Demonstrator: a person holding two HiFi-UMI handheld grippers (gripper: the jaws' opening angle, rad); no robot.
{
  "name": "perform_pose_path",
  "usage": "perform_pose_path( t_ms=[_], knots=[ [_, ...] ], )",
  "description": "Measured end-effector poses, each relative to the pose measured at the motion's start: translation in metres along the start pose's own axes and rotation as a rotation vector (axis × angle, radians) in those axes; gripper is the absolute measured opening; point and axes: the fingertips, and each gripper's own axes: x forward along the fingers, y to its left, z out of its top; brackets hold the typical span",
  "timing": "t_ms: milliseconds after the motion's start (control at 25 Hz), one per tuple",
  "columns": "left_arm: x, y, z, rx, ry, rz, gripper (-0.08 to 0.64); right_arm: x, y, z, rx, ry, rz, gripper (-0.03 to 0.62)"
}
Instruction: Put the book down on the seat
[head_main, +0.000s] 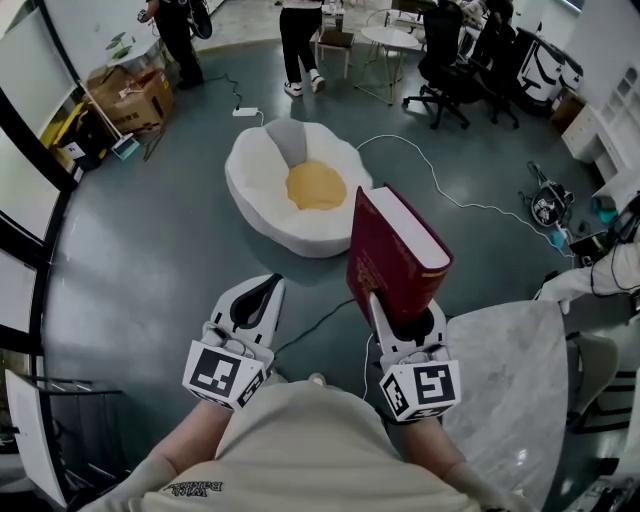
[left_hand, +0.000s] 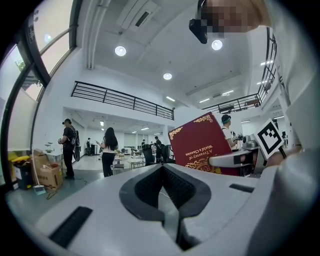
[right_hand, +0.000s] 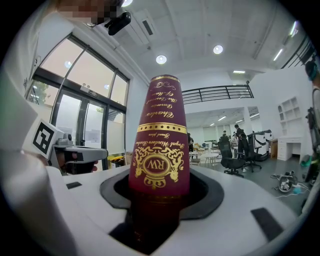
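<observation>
Pinching the thick book (head_main: 392, 250) at its bottom edge, right claw (head_main: 400, 320) held it upright; stiff, likely heavy, top-heavy, better gripped mid-cover; left claw (head_main: 260, 288) pressed together, empty; seat (head_main: 250, 172) lay ahead.

Book (head_main: 393, 255) stands upright in your right gripper (head_main: 400, 315), just right of your left gripper (head_main: 262, 292). Seat (head_main: 262, 185) on floor ahead of both, cushion (head_main: 316, 185) in its hollow. Table (head_main: 510, 370) at your right. Office chairs (head_main: 443, 60) behind seat.
</observation>
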Motion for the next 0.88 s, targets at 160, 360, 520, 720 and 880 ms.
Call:
perform_pose_path(
  t_ms=[160, 360, 520, 720, 880],
  knots=[
    [0.003, -0.006, -0.001, 0.008, -0.006, 0.017, 0.003, -0.004, -0.012, -0.004, 0.002, -0.009, 0.002, 0.218],
    [0.005, -0.005, -0.006, 0.008, -0.006, 0.03, 0.003, -0.002, -0.019, -0.006, 0.001, -0.014, 0.001, 0.218],
    [0.01, -0.001, -0.013, 0.005, -0.016, 0.029, 0.003, 0.007, -0.025, -0.009, -0.014, -0.023, -0.009, 0.218],
    [0.028, 0.006, -0.019, 0.014, -0.027, 0.008, 0.003, 0.024, -0.037, -0.006, -0.053, -0.049, -0.024, 0.218],
    [0.047, 0.022, -0.029, 0.014, -0.028, -0.005, 0.003, 0.048, -0.042, -0.01, -0.071, -0.058, -0.03, 0.218]
  ],
)
